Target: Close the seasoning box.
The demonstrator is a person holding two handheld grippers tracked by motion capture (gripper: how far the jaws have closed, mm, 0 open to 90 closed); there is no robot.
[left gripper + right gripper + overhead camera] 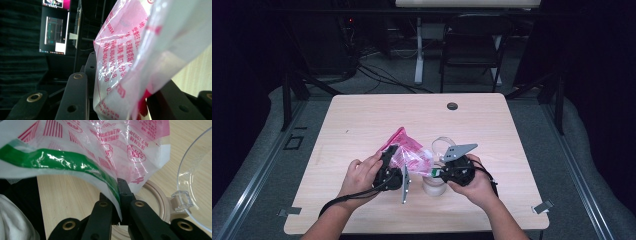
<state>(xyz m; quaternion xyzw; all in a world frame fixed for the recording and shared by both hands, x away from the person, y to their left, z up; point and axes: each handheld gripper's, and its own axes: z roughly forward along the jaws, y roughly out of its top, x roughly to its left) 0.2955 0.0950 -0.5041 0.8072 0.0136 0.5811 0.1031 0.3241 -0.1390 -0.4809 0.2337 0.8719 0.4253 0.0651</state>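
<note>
Plastic bag (409, 152) hangs between our grippers: right gripper (119, 195) jaws pinch its green edge, left gripper (117, 100) jaws grip its other end.

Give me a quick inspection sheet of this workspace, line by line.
Surface: light wooden table, dark grommet near far edge.
Job's things: pink-printed plastic bag held up between both claws; open jar below it, clear hinged lid flipped back.
Clutter: nothing seen.
Grippers: right claw shut on the bag's green-striped edge; left claw around the bag's other end, pad contact unclear.
Cables: black cable trails from left claw.
Surroundings: dark room, folding chair, floor cables.
</note>
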